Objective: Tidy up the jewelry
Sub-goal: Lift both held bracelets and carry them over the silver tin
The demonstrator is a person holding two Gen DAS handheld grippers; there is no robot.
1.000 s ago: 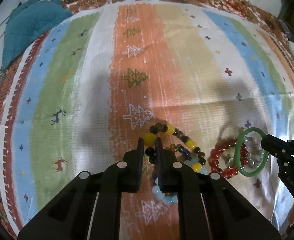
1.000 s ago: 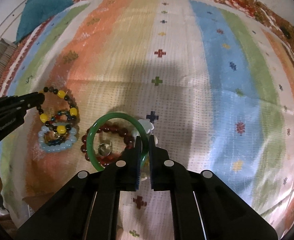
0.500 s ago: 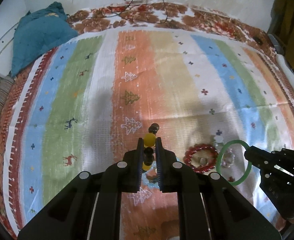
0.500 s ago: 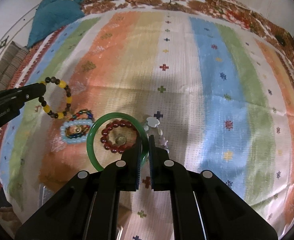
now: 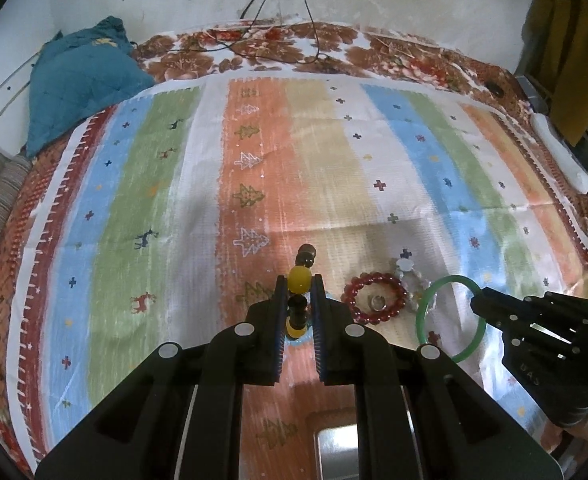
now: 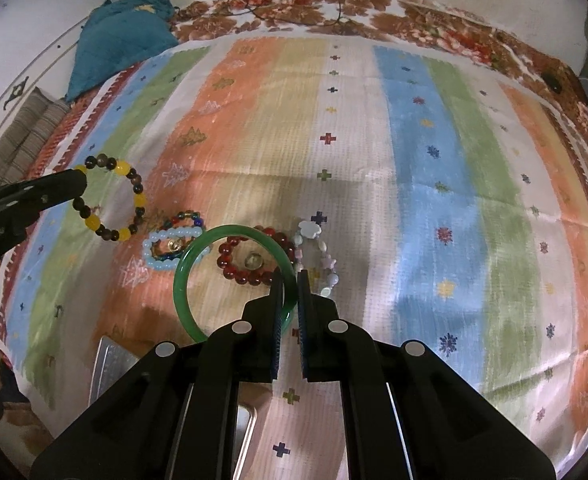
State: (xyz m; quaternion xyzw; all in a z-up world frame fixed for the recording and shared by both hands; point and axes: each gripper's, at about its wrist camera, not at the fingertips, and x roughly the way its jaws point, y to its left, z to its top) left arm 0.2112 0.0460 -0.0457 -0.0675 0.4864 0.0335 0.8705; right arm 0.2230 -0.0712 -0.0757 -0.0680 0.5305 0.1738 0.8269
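My left gripper [image 5: 298, 285] is shut on a yellow and dark beaded bracelet [image 5: 299, 280], seen edge-on and lifted off the striped cloth; in the right wrist view that beaded bracelet [image 6: 110, 200] hangs as a full ring from the left gripper [image 6: 79, 179]. My right gripper [image 6: 291, 280] is shut on a green bangle [image 6: 198, 260], also raised; the left wrist view shows the green bangle [image 5: 450, 320] at the right gripper [image 5: 479, 303]. On the cloth lie a red bead bracelet [image 6: 254, 258] around a small ring, a pale blue bracelet [image 6: 162, 248] with a multicoloured one, and a white charm bracelet [image 6: 318, 256].
The striped cloth [image 5: 154, 220] covers a bed with a floral sheet [image 5: 294, 46] behind. A teal quilted bundle [image 5: 82, 76] sits at the far left corner, a striped cushion [image 6: 26, 136] beside it. A metal tray [image 5: 336, 452] lies under the grippers near the front edge.
Both grippers have risen and pulled back from the cloth, lifting the beaded bracelet and the green bangle clear of the other jewelry. More of the bed and the wall shows now.
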